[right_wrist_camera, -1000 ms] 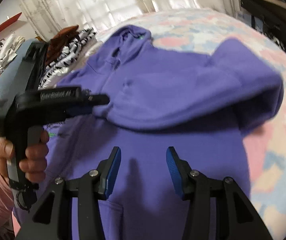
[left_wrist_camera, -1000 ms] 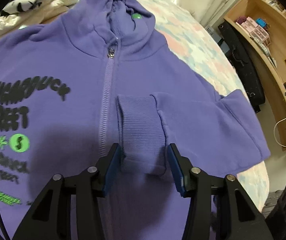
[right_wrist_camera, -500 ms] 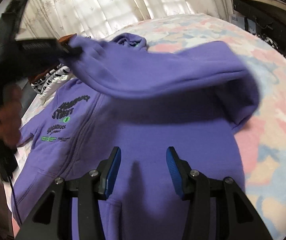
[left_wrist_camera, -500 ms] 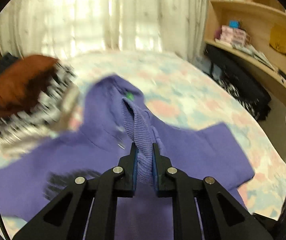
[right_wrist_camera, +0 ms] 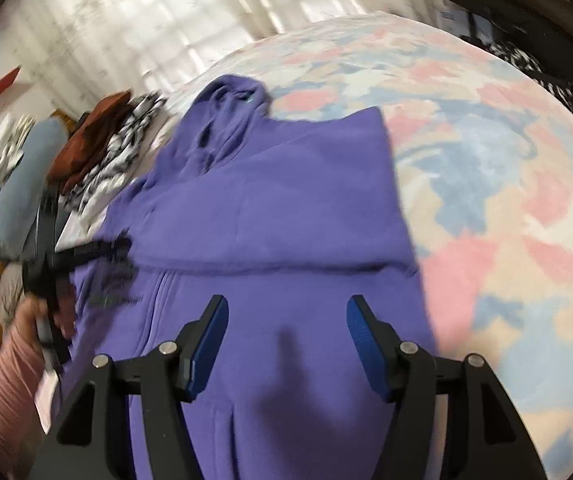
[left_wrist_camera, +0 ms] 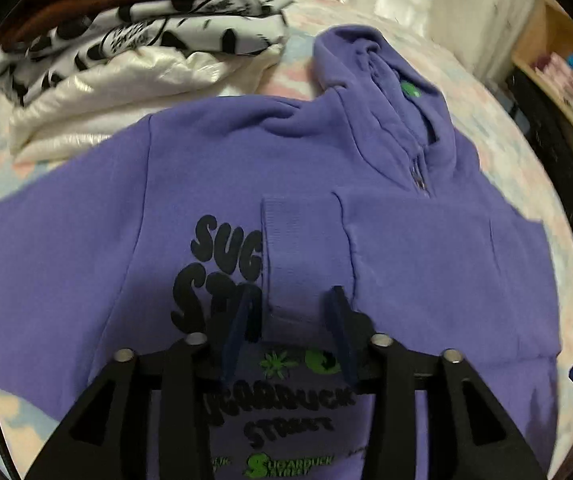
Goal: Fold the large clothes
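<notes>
Hoodie (left_wrist_camera: 366, 184) lies flat on the bed (left_wrist_camera: 498, 120), one sleeve folded across its chest. My left tongs (left_wrist_camera: 290, 328) gape around the cuff (left_wrist_camera: 302, 248), gripping nothing; it may drag on withdrawal. From the right, my right tongs (right_wrist_camera: 286, 344) hover wide open, empty, above the hoodie's front.

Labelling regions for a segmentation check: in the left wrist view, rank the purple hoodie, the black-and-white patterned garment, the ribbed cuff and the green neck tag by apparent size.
1. purple hoodie
2. black-and-white patterned garment
3. ribbed cuff, though nearness inflates it
4. green neck tag
</notes>
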Demonstrator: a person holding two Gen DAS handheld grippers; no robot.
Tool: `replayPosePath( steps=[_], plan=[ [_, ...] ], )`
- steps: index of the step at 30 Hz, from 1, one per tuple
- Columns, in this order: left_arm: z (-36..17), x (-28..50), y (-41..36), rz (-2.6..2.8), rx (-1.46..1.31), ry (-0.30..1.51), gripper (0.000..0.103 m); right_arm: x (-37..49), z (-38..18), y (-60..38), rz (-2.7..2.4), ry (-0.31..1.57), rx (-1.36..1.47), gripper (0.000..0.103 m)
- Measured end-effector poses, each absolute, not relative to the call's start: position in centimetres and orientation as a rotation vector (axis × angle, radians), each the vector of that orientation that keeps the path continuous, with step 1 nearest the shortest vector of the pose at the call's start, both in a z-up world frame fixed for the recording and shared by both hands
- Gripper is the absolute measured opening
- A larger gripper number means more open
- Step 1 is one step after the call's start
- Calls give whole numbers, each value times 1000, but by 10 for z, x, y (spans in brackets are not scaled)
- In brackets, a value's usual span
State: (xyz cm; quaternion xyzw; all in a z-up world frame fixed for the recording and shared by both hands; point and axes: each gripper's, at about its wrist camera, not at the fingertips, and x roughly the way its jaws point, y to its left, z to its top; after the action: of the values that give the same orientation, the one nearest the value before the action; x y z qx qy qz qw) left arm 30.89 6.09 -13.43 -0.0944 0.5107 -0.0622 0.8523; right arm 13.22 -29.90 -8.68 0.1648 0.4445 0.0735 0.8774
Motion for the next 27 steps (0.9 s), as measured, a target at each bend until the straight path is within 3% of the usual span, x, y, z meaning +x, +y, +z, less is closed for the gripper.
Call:
replayPosePath(
  steps=[2, 7, 9, 10, 12, 14, 15, 17, 21, 25, 27],
  plan=[
    [-135, 314, 63, -126, -233, 1053, 58, 151, -81, -311, 121, 924, 354, 62],
    [-143, 337, 57, -140, -226, 1055, 57, 205, -82, -331, 68, 930, 400, 62],
    [-147, 342, 54, -148, -208, 1052, 36, 226, -87, -337, 48, 937, 410, 62],
    [-148, 345, 49, -158, -199, 1054, 33, 239, -91, -340, 31, 943, 409, 62],
    [-145, 347, 43, -162, -182, 1050, 14, 265, -102, -344, 1, 963, 407, 62],
    [-137, 349, 31, -173, -139, 1032, 12, 286, -115, -347, -28, 992, 420, 62],
    [-132, 348, 26, -181, -115, 1013, 11, 293, -121, -348, -31, 1007, 434, 53],
    [-120, 345, 19, -197, -85, 973, 11, 302, -127, -349, -30, 1034, 409, 15],
    [-110, 345, 6, -204, -41, 904, 11, 286, -108, -352, -26, 887, 382, 14],
    [-137, 353, 12, -133, -11, 1005, 14, 291, -139, -364, -65, 974, 428, 18],
    [-136, 349, 23, -136, -51, 996, 30, 287, -137, -369, -55, 977, 464, 30]
  ],
)
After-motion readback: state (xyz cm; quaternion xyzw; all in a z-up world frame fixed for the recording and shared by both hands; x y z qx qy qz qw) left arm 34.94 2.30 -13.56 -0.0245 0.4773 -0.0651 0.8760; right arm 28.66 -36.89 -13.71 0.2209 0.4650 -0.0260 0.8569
